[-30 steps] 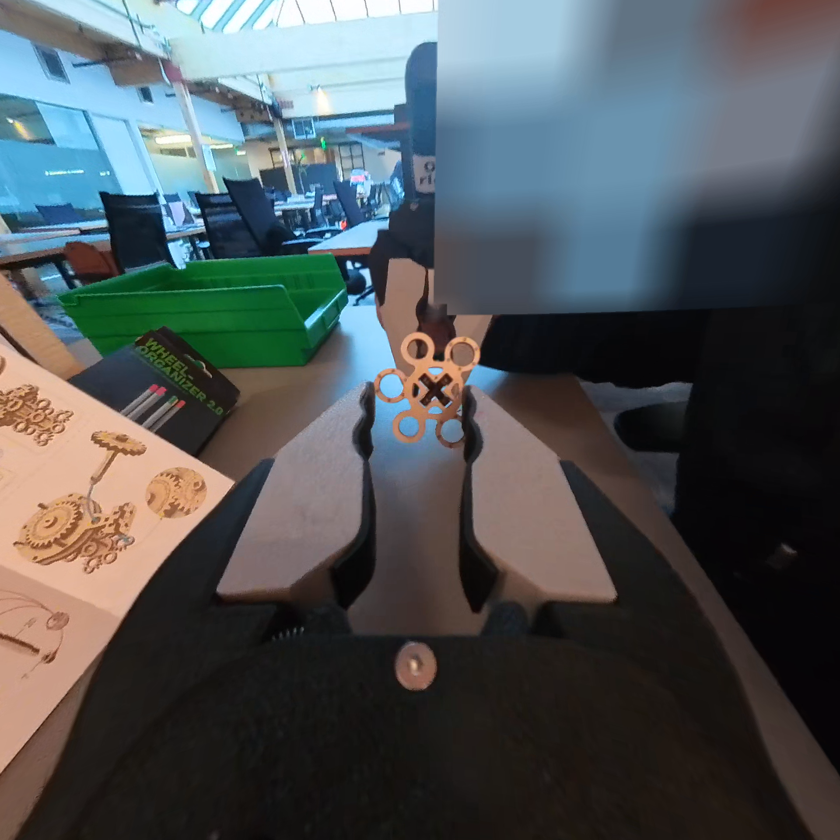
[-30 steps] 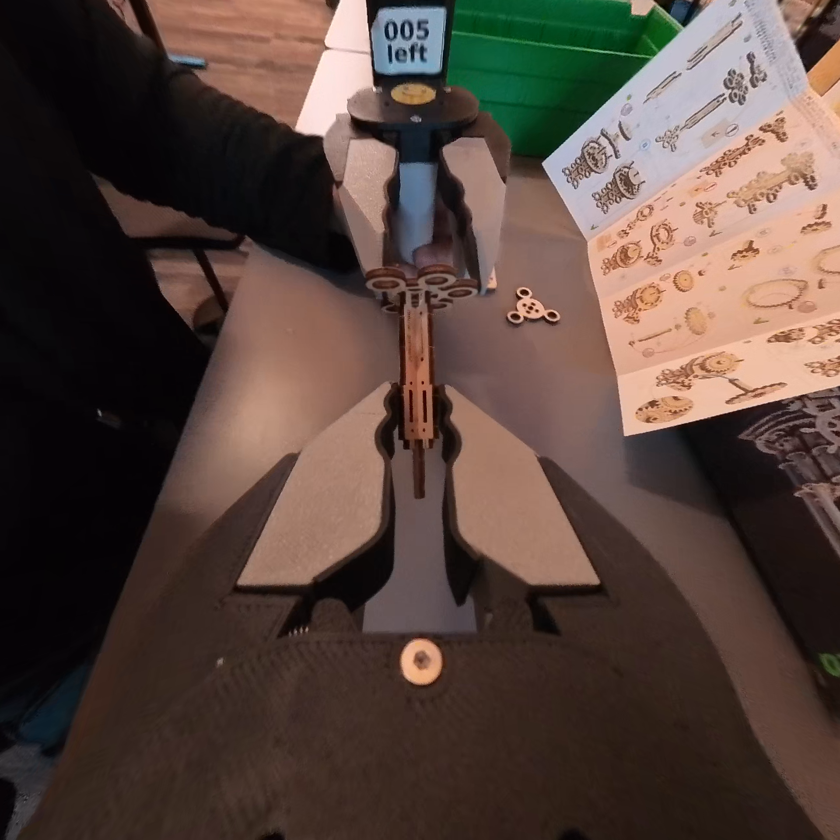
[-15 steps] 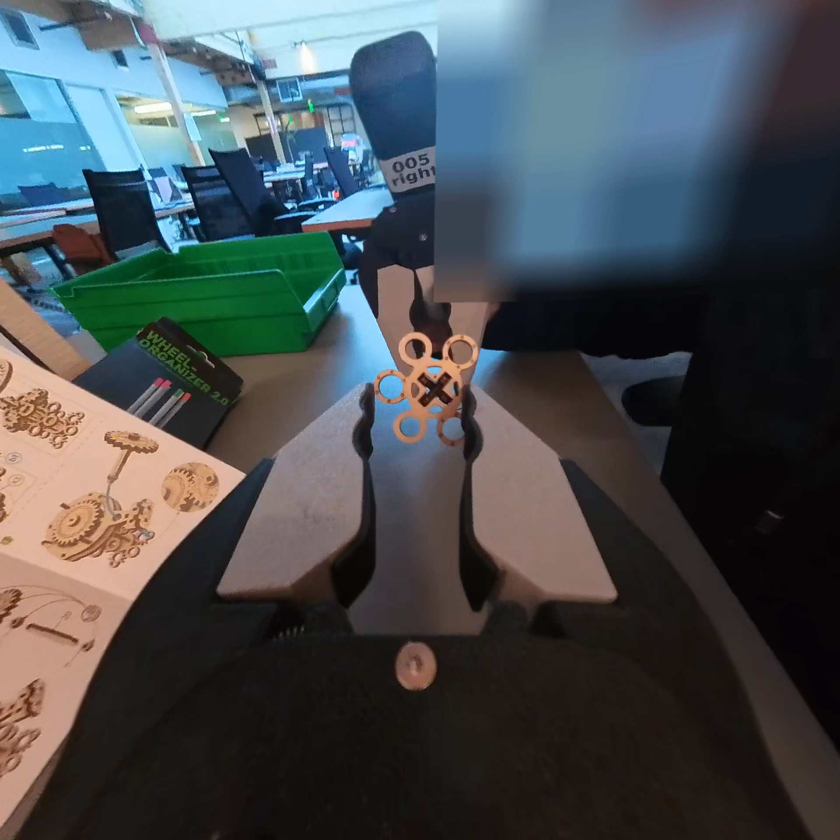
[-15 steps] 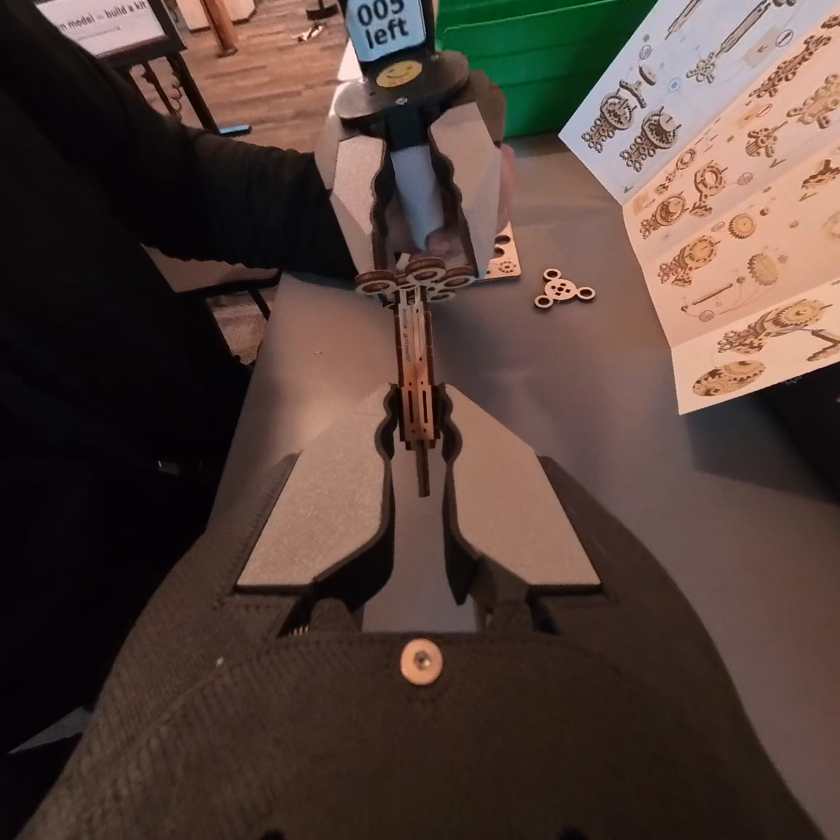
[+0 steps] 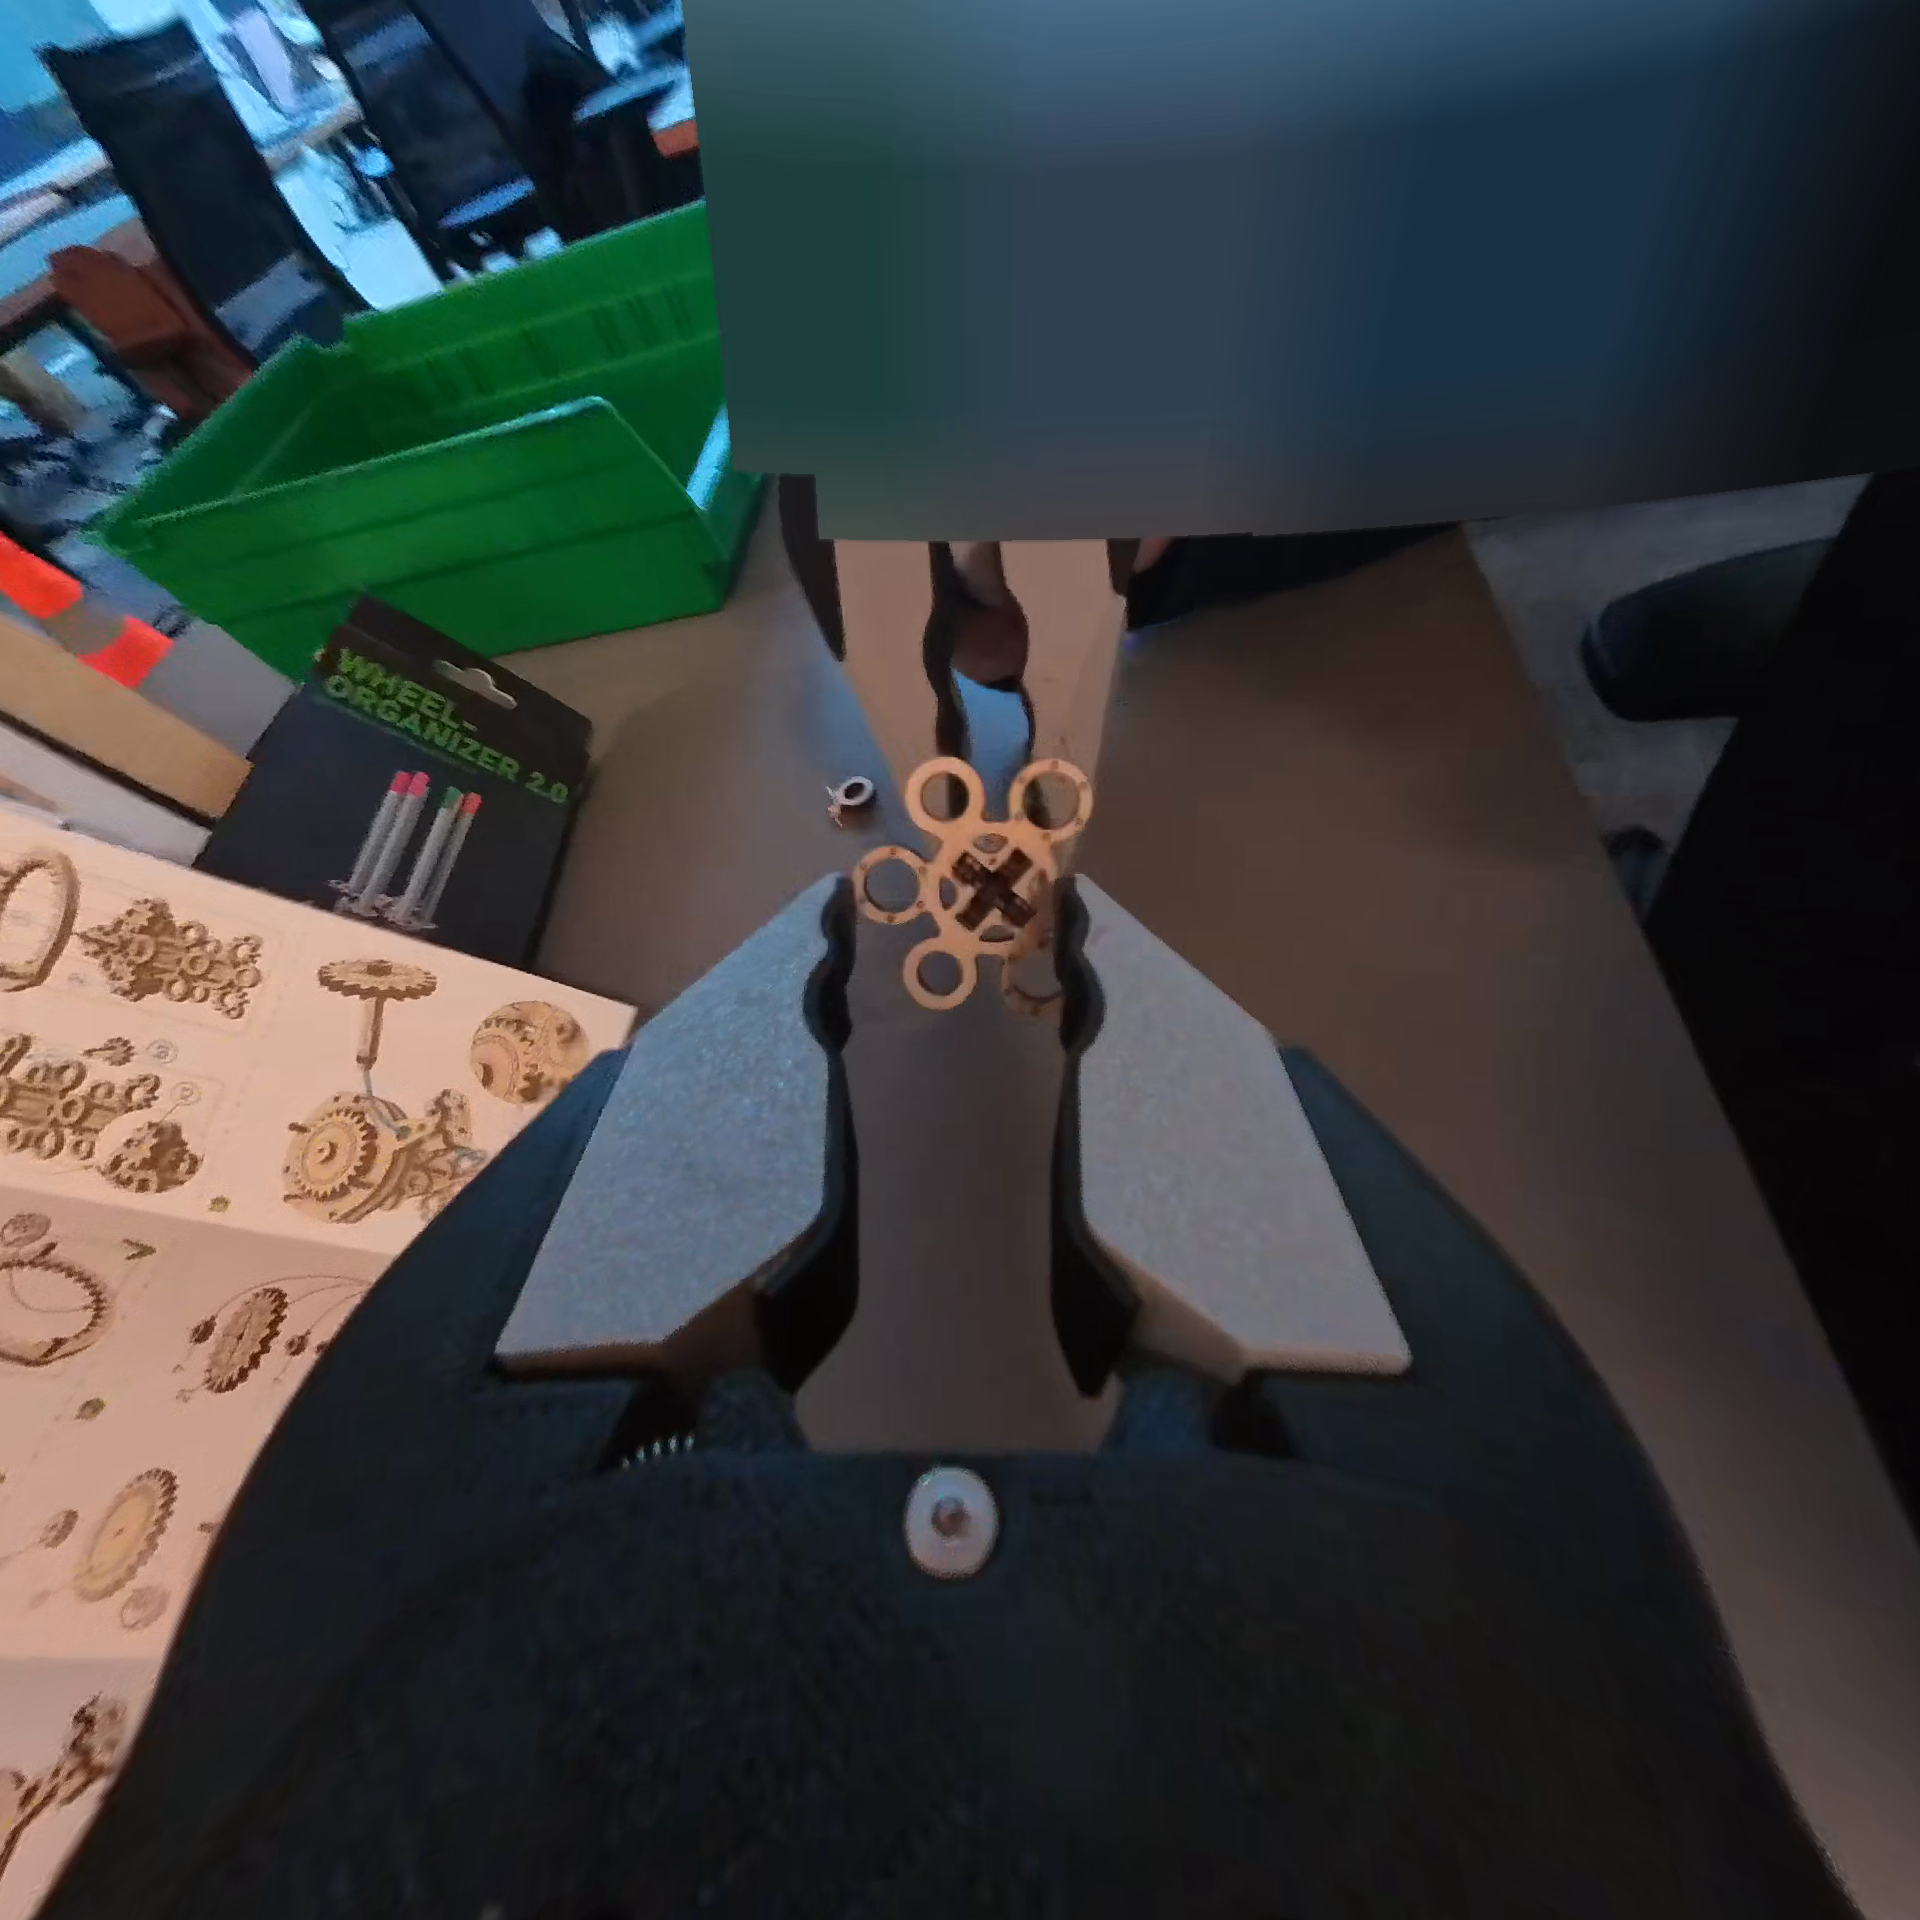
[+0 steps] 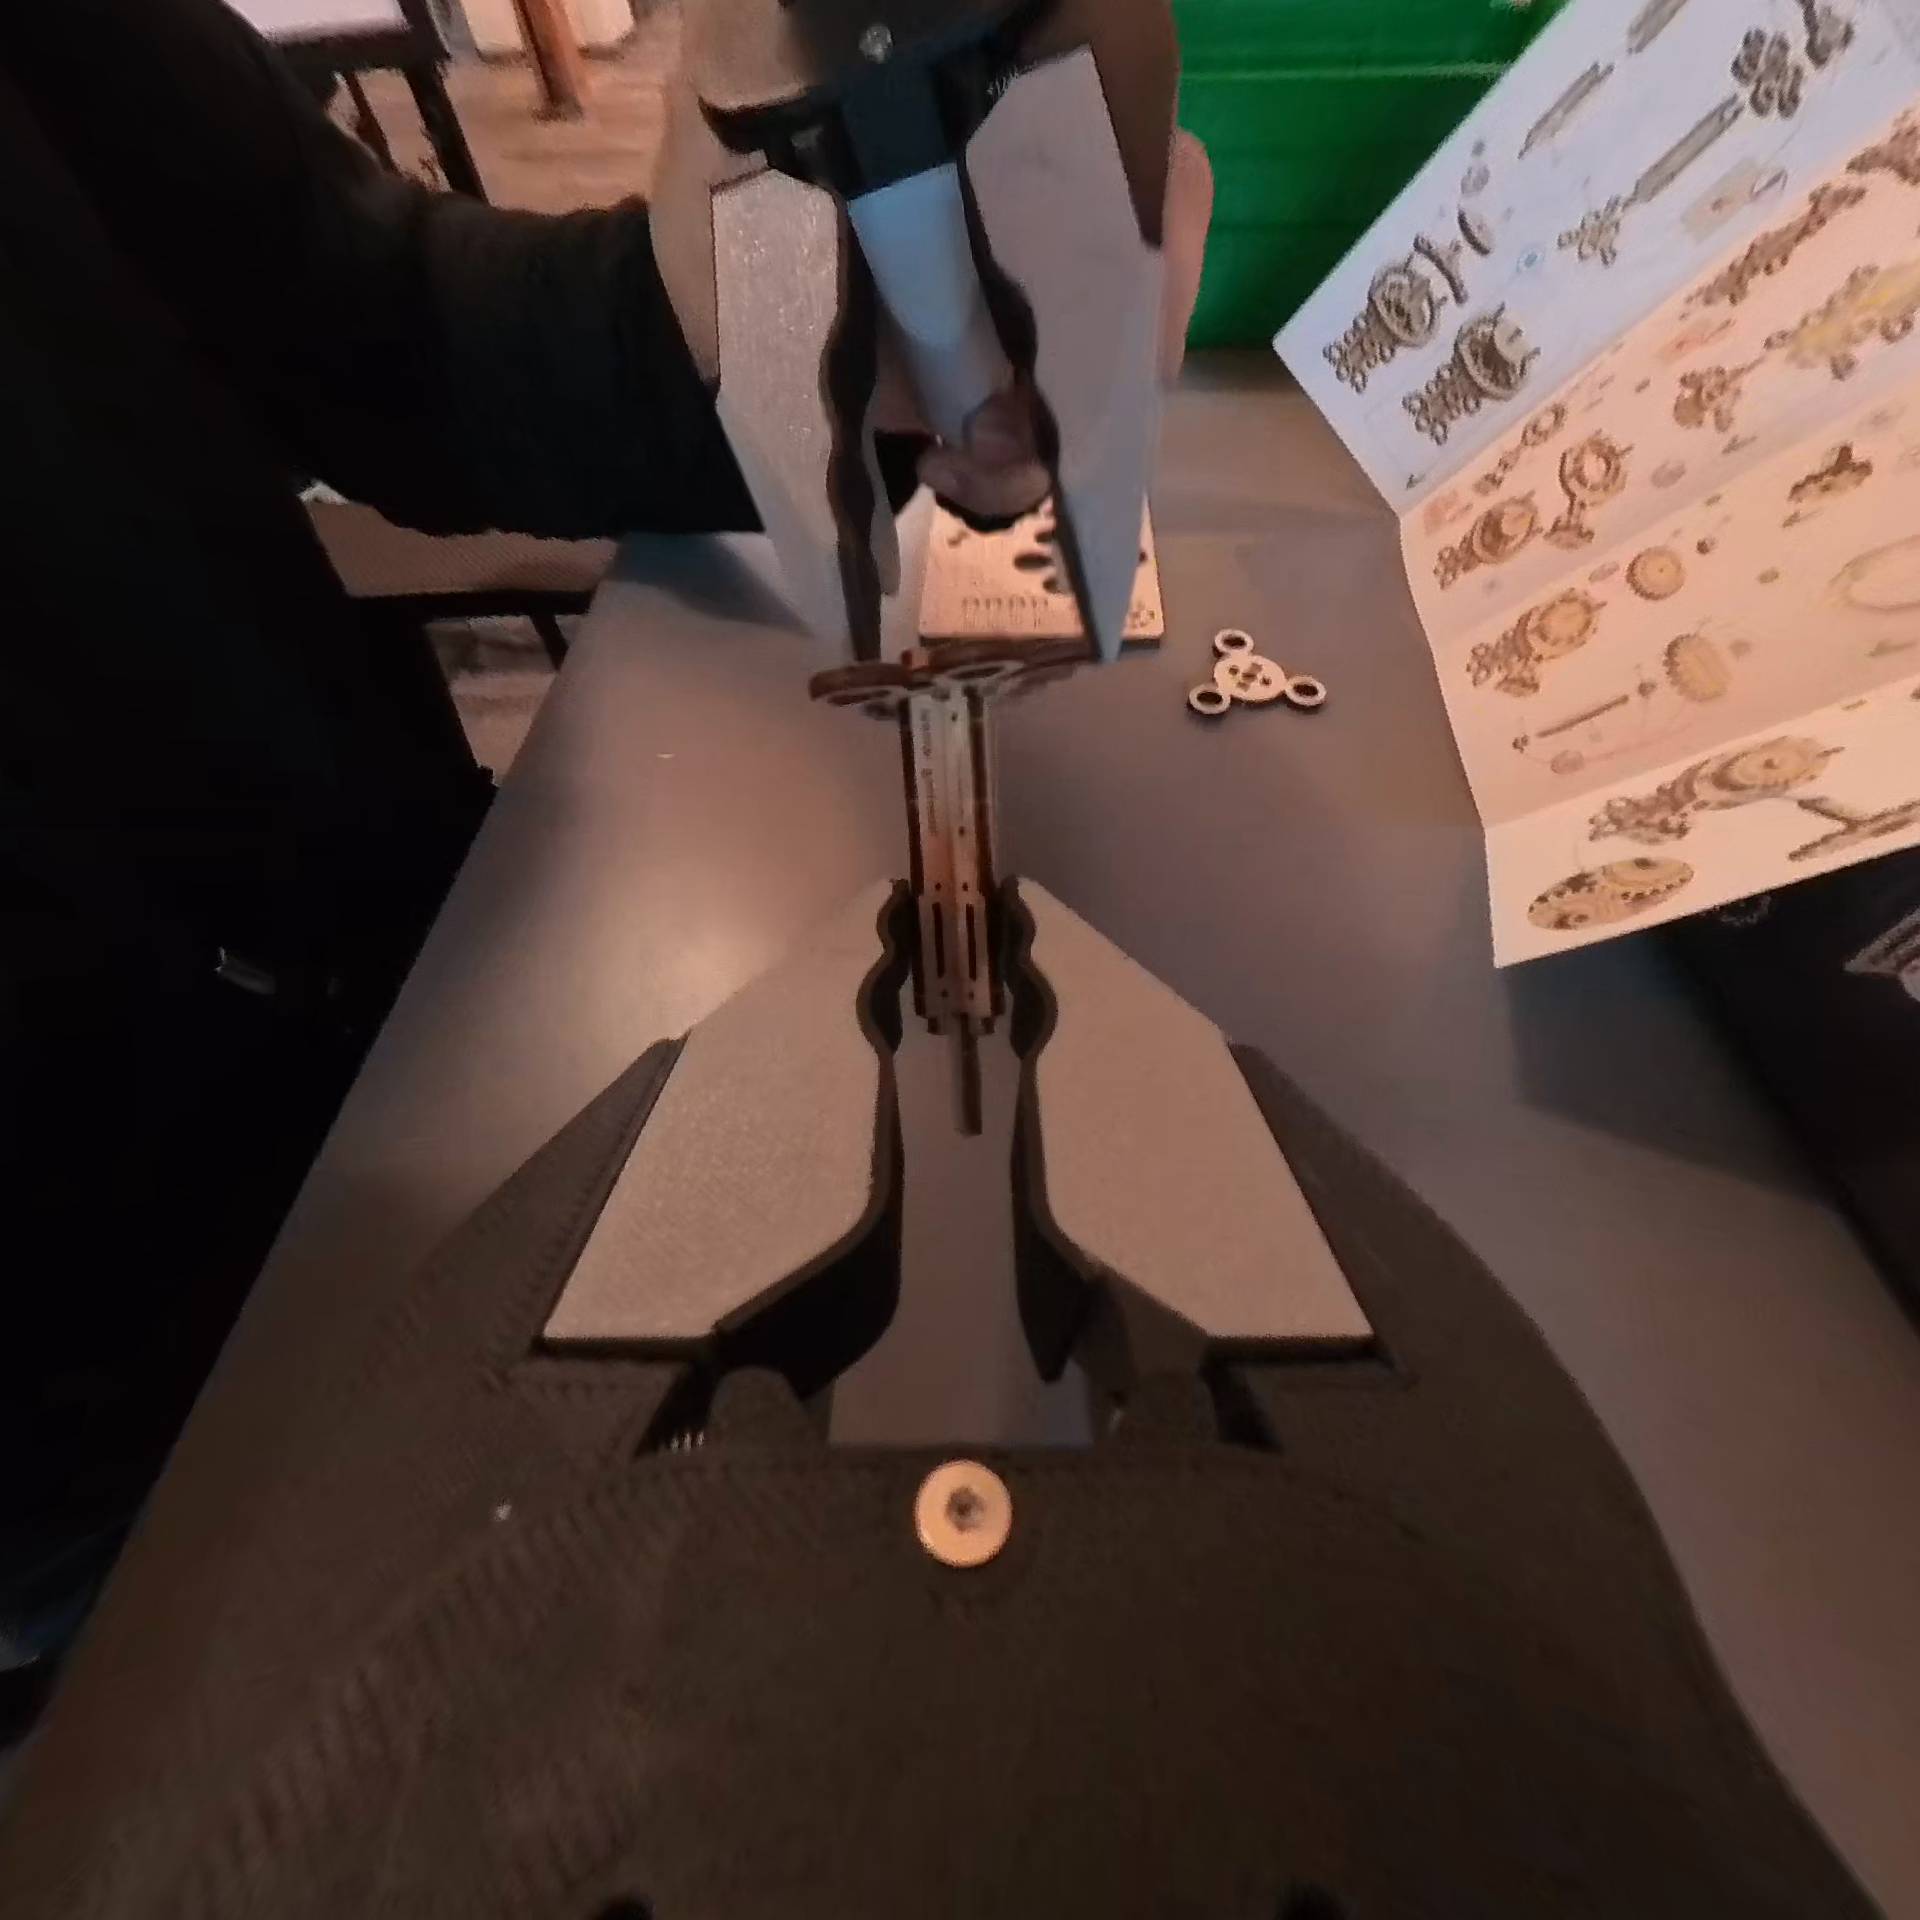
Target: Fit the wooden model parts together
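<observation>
Nearest in the right wrist view: right gripper [image 6: 956,935], jaws pinching the slotted end of a wooden shaft [image 6: 951,821], a thin dark pin sticking back between the fingers. Shaft runs straight forward, above the grey table [image 6: 1299,935], into the ringed wooden plate [image 6: 935,681]. Plate seen edge-on here, clamped across its width by the left gripper [image 6: 971,634], which points down at it from above.

Changed over the last second: both views tipped down and drawn in, the left gripper now far larger and steeper in the right view, the green bin [image 5: 436,499] pushed up and back in the left view. Plate and shaft still joined and still gripped at both ends; probably pressing the cross-shaped tenon home, with seating nearly done.

In the left wrist view: left gripper [image 5: 956,914], jaws closed on the plate [image 5: 971,894] — pale laser-cut wood, a cluster of round rings with dark burnt edges, a dark cross at its centre where the shaft end shows through.

Farther off: a loose three-lobed wooden piece [image 6: 1257,686] on the table, a cut-out wooden sheet [image 6: 1039,603] behind the left gripper, the instruction sheet [image 6: 1662,520] to the right, and a small ring [image 5: 854,795] beyond the plate.
</observation>
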Motion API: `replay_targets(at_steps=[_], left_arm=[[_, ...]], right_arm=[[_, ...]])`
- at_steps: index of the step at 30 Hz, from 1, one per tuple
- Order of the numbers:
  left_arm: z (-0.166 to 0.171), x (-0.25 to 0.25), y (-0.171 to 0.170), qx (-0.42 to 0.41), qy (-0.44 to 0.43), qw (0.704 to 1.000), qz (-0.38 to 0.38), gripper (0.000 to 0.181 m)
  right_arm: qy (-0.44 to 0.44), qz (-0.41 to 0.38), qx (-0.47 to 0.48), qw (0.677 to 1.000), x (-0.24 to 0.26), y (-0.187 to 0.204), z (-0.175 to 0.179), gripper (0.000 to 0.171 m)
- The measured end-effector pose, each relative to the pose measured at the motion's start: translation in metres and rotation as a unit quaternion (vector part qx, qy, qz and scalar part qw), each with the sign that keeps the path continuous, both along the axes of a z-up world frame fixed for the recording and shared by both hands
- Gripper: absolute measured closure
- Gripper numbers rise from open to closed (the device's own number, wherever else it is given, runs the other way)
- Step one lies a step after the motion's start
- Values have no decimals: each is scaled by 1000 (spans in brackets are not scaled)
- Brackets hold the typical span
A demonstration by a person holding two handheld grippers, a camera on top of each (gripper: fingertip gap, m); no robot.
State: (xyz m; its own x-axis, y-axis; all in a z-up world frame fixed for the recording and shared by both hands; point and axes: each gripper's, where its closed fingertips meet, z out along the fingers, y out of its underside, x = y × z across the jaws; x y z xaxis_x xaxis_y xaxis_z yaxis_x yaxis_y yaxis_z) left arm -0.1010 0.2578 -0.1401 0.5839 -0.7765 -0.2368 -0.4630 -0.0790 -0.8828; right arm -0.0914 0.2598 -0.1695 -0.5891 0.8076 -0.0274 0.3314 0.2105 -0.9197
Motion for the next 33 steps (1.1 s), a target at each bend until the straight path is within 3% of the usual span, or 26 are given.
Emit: replay_targets(at_steps=[11,18,24,33], left_arm=[[-10,-1,4,-31,-24,999,21,145],[13,-5,8,-37,-119,992,22,145],[25,-7,1,-14,-109,994,17,135],[21,-17,-4,-36,-145,989,22,132]], right_arm=[[-7,9,-4,1000,-2,1,-8,159],[15,20,-88,996,-4,0,11,158],[37,22,-118,992,-2,6,17,158],[93,10,-68,993,-7,7,22,158]])
